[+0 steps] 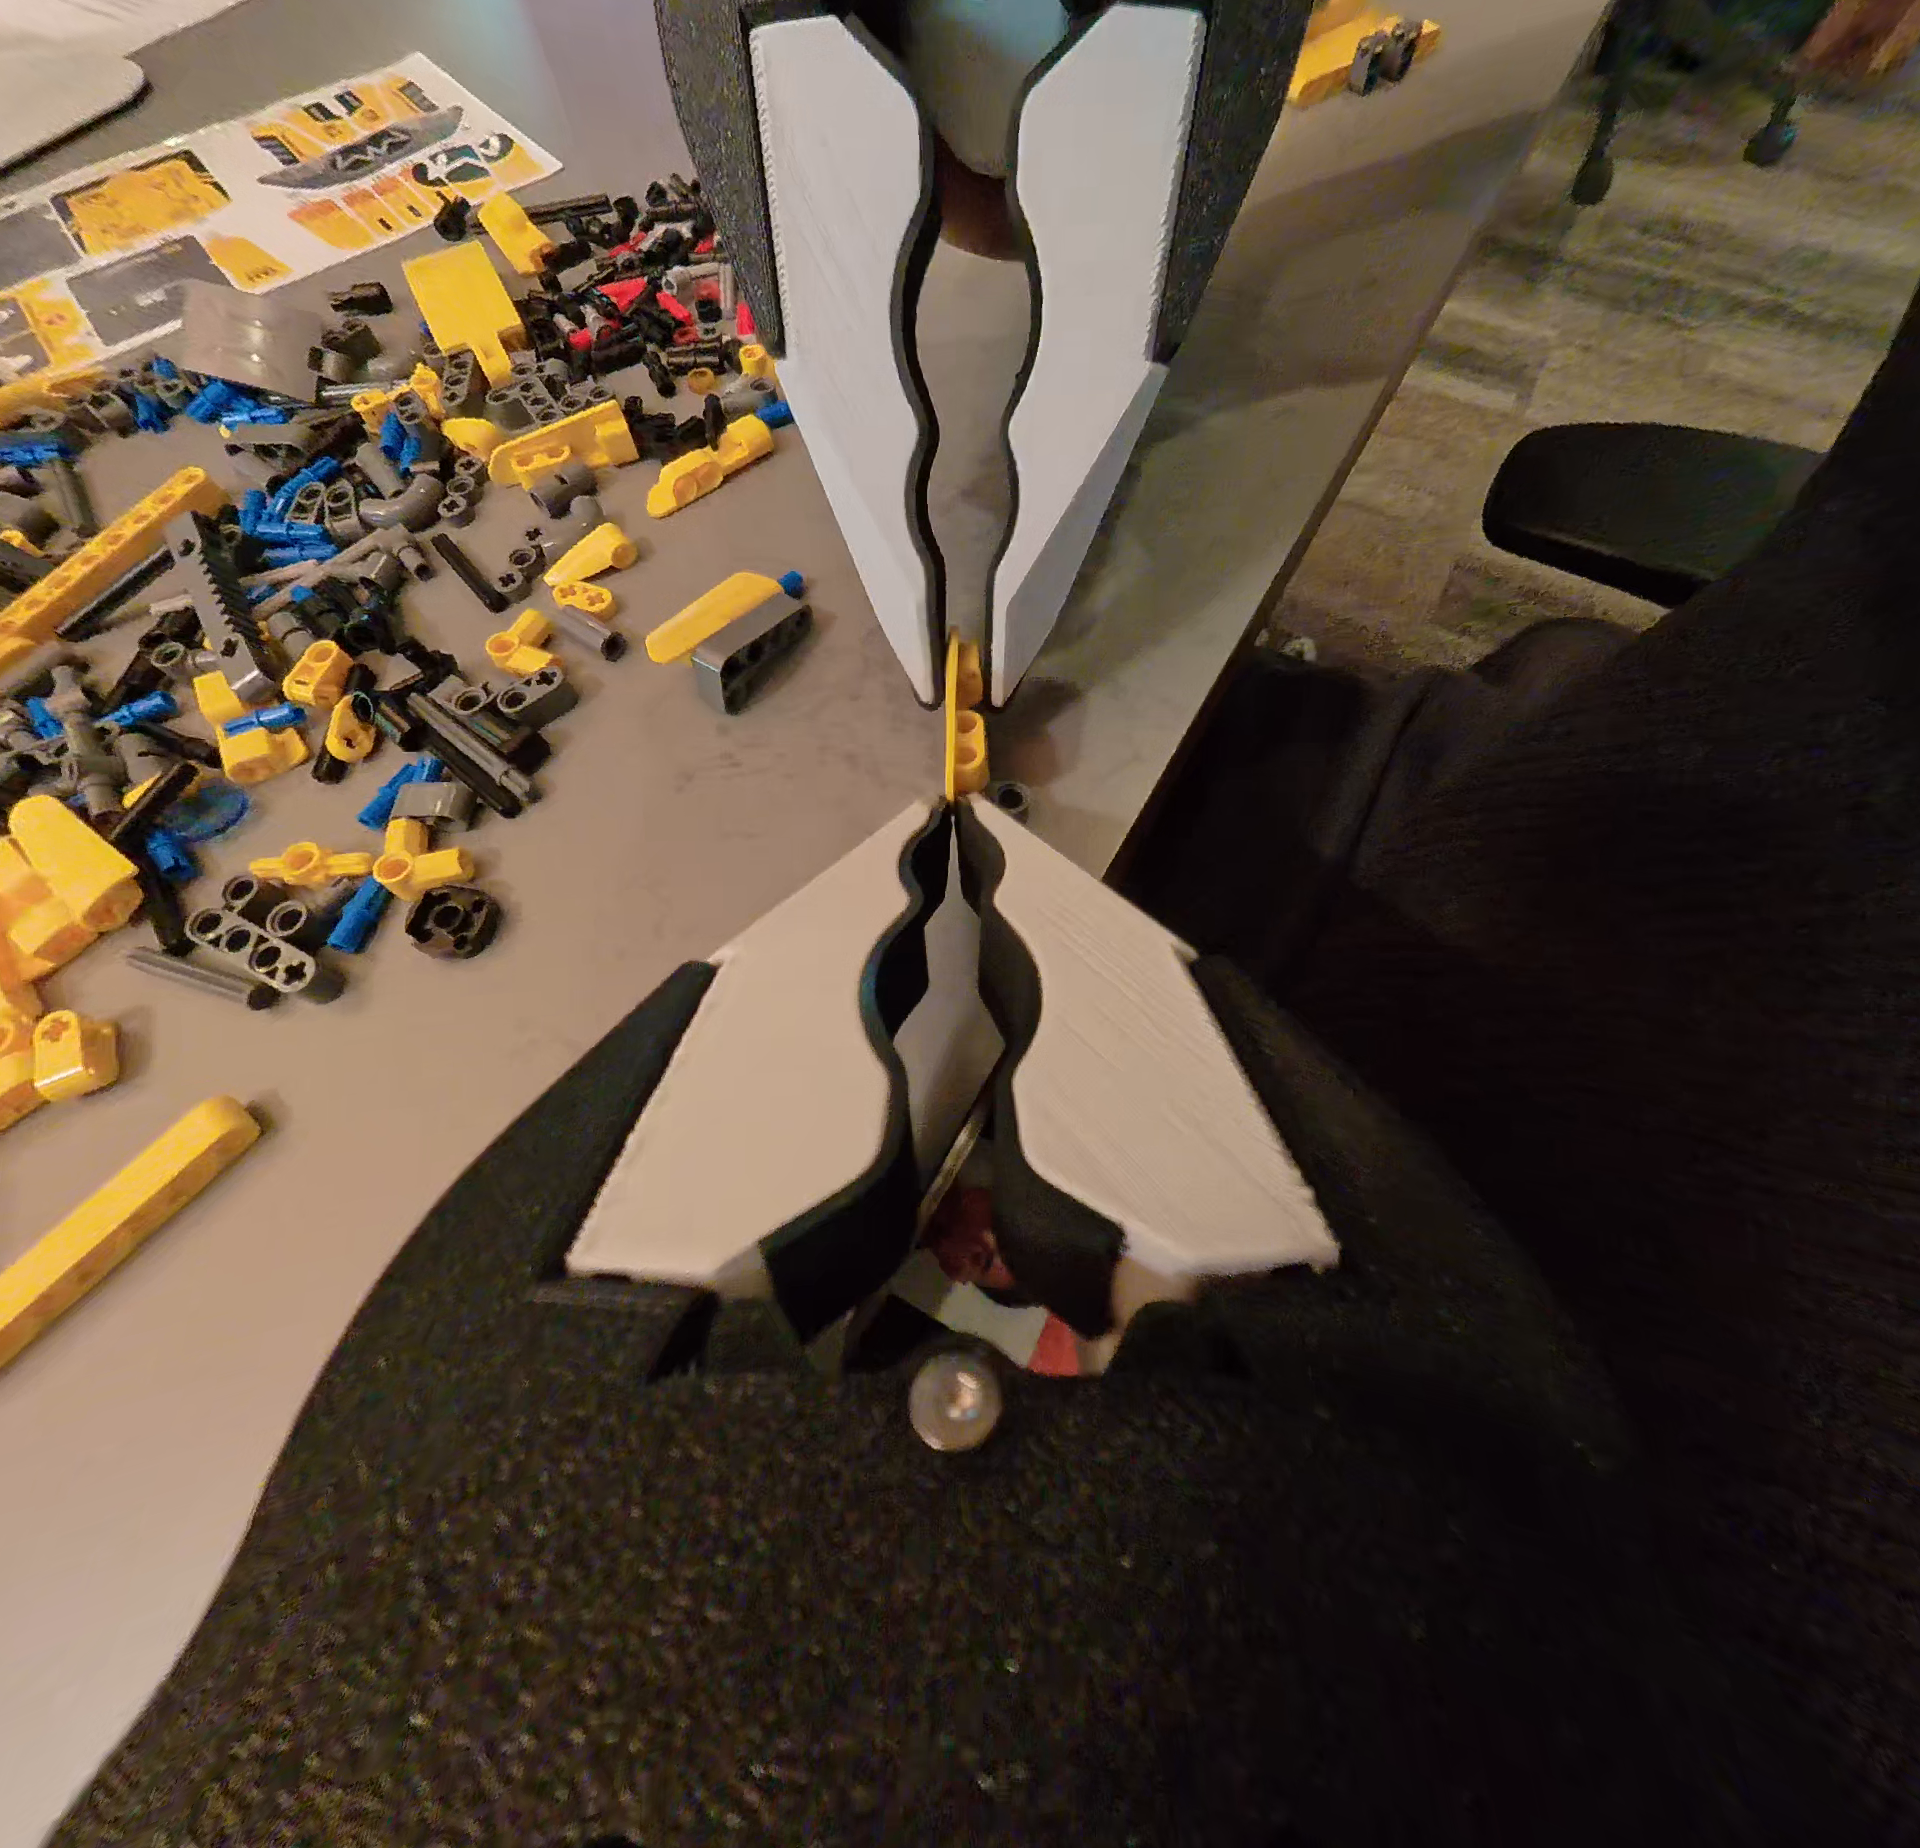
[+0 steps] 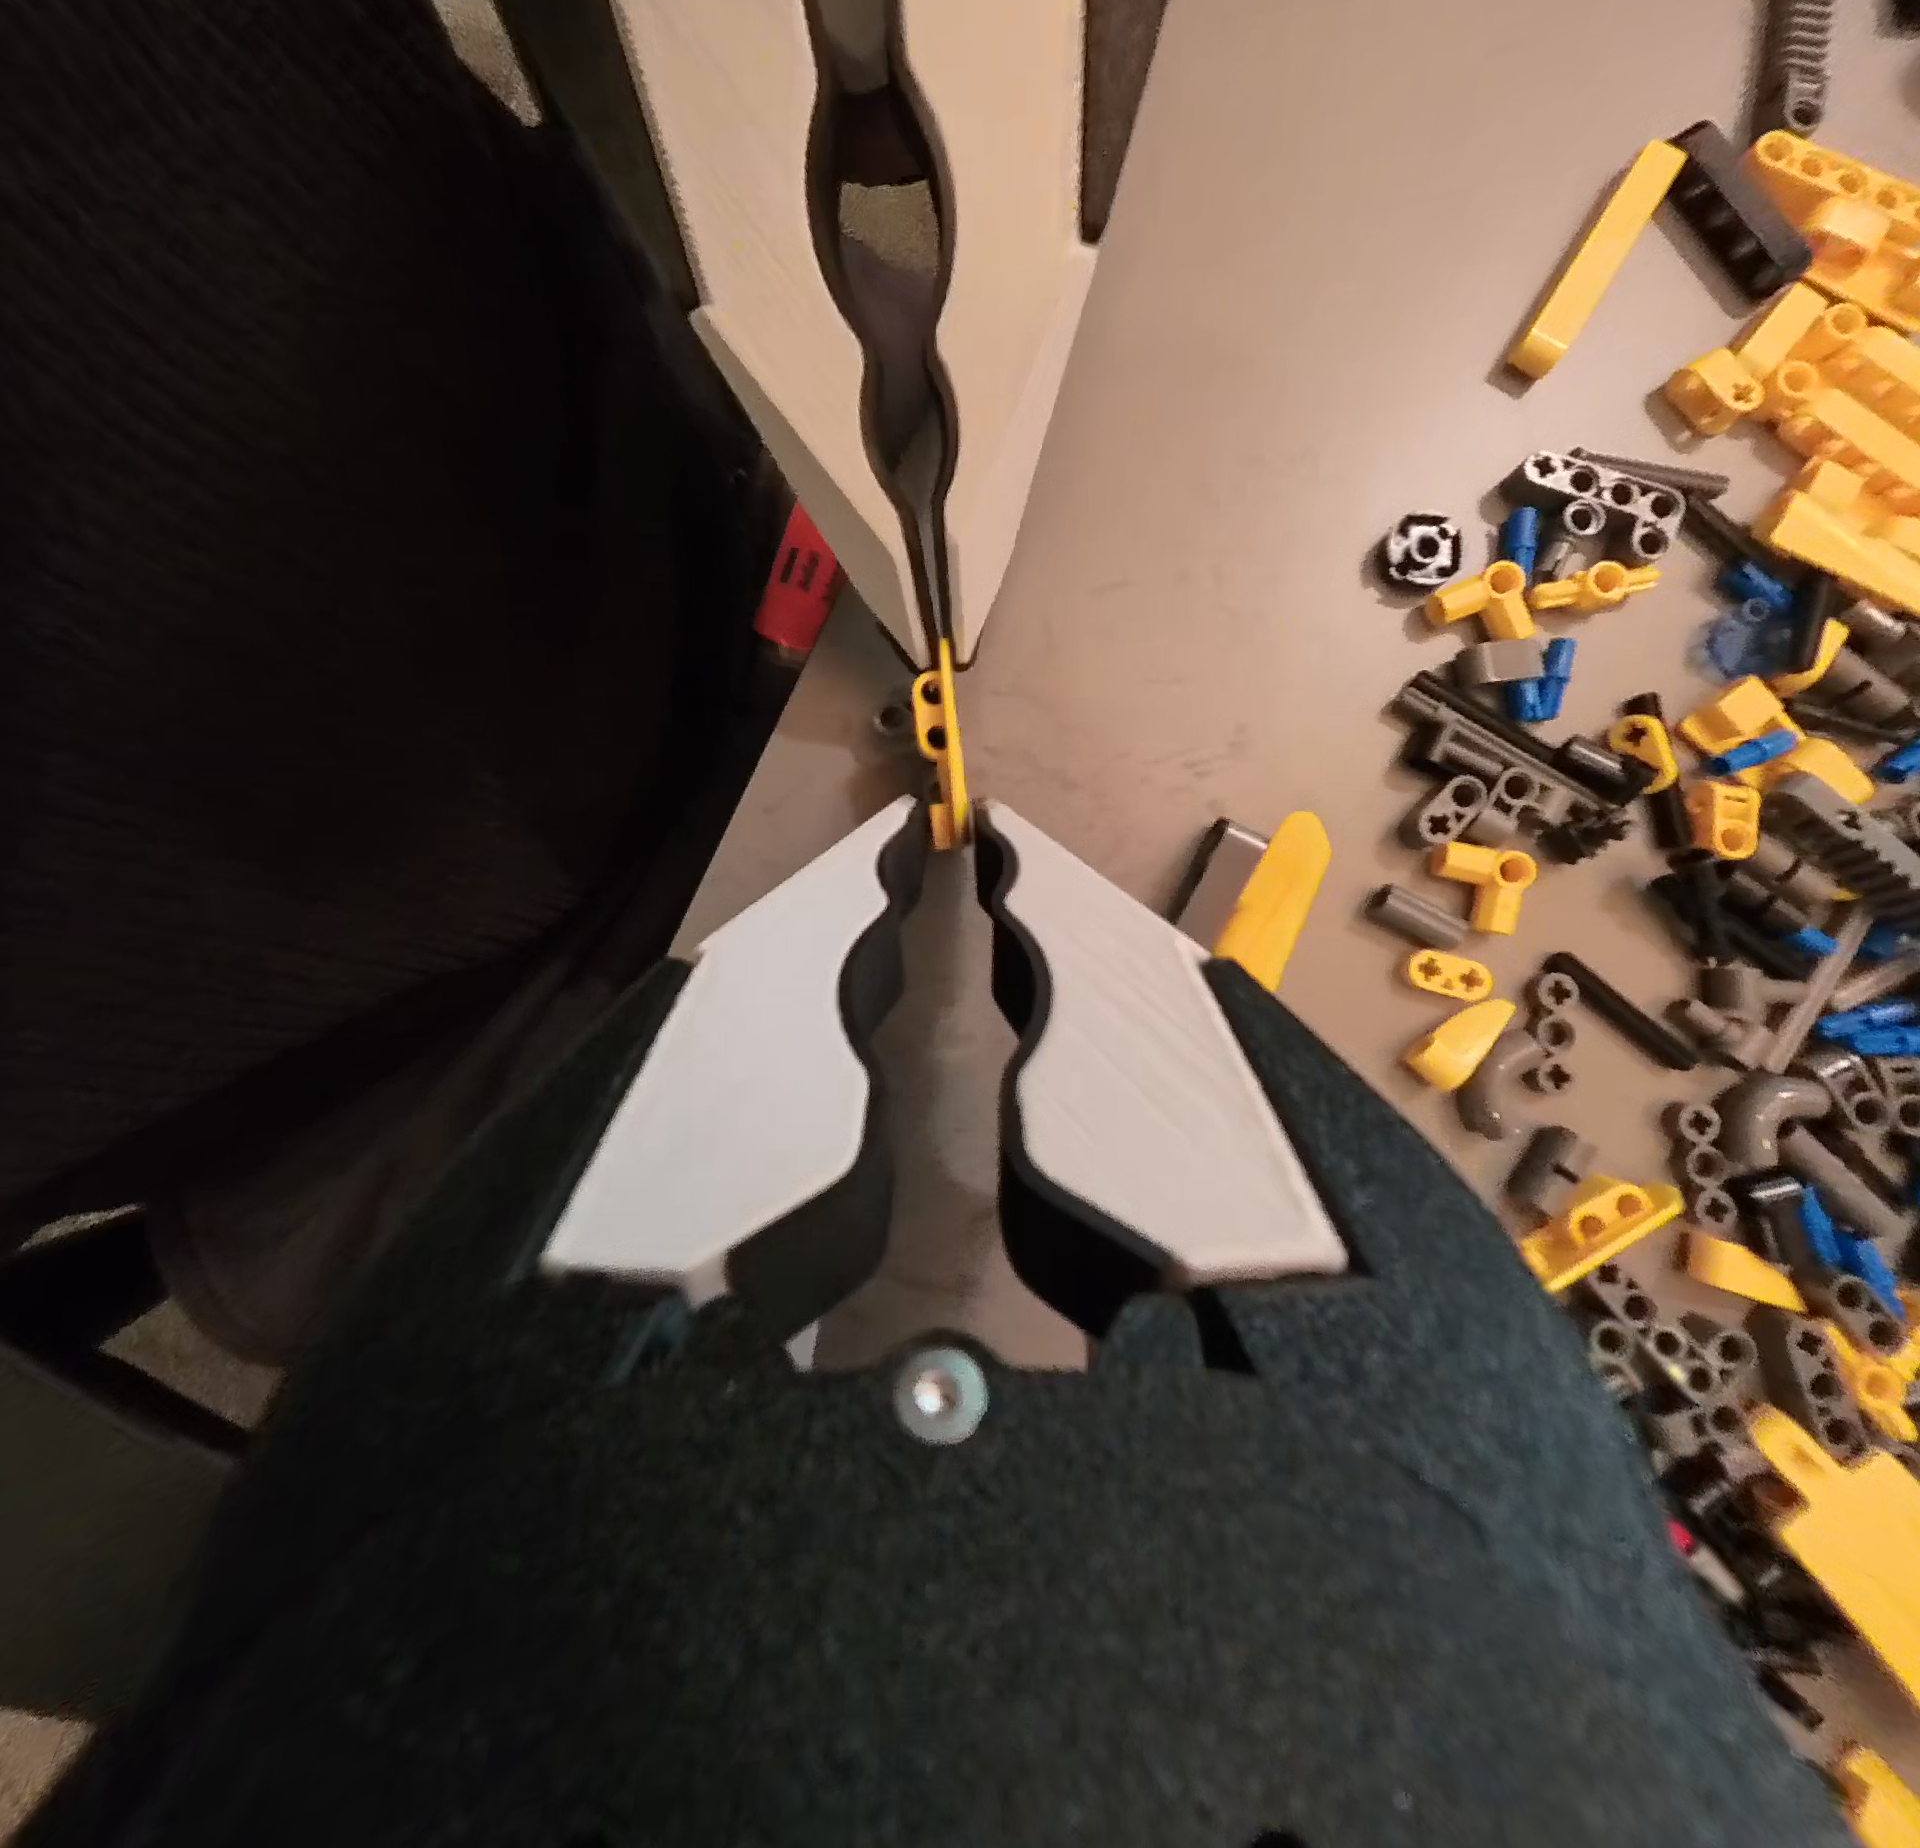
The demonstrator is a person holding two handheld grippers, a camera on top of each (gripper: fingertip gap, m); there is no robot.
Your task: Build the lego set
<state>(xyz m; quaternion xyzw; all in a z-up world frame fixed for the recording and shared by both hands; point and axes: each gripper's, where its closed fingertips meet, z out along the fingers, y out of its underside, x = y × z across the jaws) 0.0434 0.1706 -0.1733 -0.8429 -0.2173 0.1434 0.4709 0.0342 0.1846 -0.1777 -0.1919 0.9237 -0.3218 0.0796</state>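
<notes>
Left wrist view: left gripper (image 1: 953,803) jaws pinch the near end of a small yellow beam (image 1: 966,733) over the bench (image 1: 665,863) edge; right gripper (image 1: 961,697) pinches its 12 o'clock end. Loose parts pile (image 1: 343,572) lies at 9 o'clock.

Right wrist view: right gripper (image 2: 948,811) jaws clamp the yellow beam (image 2: 937,728); left gripper (image 2: 940,655) grips it at 12 o'clock.

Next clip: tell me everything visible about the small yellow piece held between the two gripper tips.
The yellow piece is a thin, flat, glossy plastic beam with a row of round holes along it. It is held on edge above the grey table, near the table's edge. The left hand-held gripper is shut on one end and the right hand-held gripper on the other, so only its middle shows. A small grey bush lies on the table just beside it. Its full length is hidden.
</notes>
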